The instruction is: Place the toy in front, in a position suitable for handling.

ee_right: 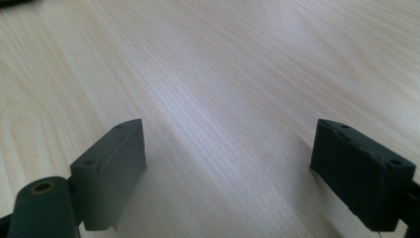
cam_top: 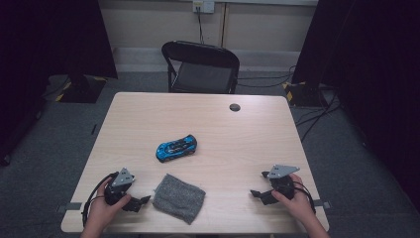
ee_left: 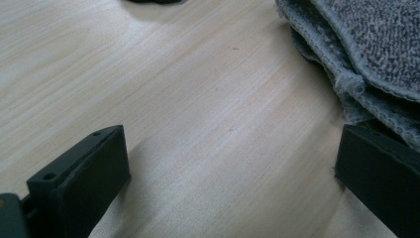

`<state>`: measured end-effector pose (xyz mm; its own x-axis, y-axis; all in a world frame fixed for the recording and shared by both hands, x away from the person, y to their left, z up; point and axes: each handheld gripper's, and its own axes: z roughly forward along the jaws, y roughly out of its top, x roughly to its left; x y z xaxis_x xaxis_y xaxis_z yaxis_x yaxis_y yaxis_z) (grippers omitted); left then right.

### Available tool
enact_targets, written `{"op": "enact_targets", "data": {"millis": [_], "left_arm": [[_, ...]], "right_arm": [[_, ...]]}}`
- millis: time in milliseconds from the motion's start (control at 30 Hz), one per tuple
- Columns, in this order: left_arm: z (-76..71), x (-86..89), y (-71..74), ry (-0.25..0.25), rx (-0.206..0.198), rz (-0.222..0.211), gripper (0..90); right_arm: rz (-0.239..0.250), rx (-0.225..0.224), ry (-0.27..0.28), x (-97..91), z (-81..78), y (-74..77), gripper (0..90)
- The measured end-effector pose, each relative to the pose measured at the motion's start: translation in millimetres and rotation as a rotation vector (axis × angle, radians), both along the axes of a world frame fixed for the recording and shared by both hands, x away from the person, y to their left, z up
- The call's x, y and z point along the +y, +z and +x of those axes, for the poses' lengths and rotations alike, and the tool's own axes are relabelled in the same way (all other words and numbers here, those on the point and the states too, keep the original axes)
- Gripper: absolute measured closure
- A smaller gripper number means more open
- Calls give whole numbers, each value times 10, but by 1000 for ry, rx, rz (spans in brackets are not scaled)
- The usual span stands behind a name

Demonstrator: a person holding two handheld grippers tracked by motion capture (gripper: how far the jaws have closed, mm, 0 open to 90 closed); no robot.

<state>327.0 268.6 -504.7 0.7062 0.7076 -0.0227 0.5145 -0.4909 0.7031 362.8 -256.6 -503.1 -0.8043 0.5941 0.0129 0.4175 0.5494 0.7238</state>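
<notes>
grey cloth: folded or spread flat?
Folded. The grey cloth shows stacked hemmed layers at its edge in the left gripper view.

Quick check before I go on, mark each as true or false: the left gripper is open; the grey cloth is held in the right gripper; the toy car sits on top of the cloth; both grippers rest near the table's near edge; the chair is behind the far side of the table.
1. The left gripper is open. True: in the left gripper view its jaws stand wide apart over bare wood.
2. The grey cloth is held in the right gripper. False: the cloth lies folded on the table, beside the left gripper; the right gripper's open jaws hold nothing.
3. The blue toy car sits on the cloth. False: it stands on bare wood beyond the cloth.
4. Both grippers are near the table's near edge. True.
5. The black chair stands behind the table's far side. True.
</notes>
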Motion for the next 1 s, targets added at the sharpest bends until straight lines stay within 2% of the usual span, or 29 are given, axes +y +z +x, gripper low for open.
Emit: {"op": "enact_targets", "data": {"millis": [267, 333, 400, 467, 500, 533, 600, 633, 667, 700, 767, 833, 867, 933, 1000], "left_arm": [[2, 5, 1, 0, 0, -2, 0], [5, 14, 3, 0, 5, -11, 0], [14, 17, 16, 22, 21, -28, 4], [23, 26, 53, 31, 24, -12, 68], [23, 29, 77, 38, 12, -5, 176], [27, 30, 103, 38, 8, -9, 247], [33, 25, 173, 21, -5, -28, 137], [52, 25, 219, 5, -18, -28, 123], [75, 20, 266, -6, -19, -26, 183], [106, 11, 309, -7, -28, -27, 205], [184, -9, 373, -8, -31, -45, 134], [276, -41, 396, -6, -19, -64, 176], [323, -68, 396, -13, -11, -58, 150], [429, -147, 388, -32, -16, -39, 166], [518, -200, 383, -47, -16, -59, 157]], "right_arm": [[0, 0, 4, -3, 2, 0, 131], [0, 0, 5, -4, 2, 0, 132], [0, 0, 5, -4, 2, 0, 132], [0, 0, 5, -4, 1, 0, 132], [0, 0, 6, -5, 0, 0, 132], [0, 0, 6, -5, 0, 1, 132], [0, 1, 6, -5, 0, 1, 132], [0, 1, 6, -5, 0, 1, 132], [0, 1, 6, -5, 1, 1, 132], [0, -1, 6, -5, 1, 1, 132], [0, 1, 6, -5, 0, 1, 132], [0, 0, 6, -5, 1, 1, 132], [0, 1, 6, -5, 0, 1, 132], [0, -1, 6, -5, 1, 0, 132], [0, 0, 6, -5, 1, 1, 132]]}}
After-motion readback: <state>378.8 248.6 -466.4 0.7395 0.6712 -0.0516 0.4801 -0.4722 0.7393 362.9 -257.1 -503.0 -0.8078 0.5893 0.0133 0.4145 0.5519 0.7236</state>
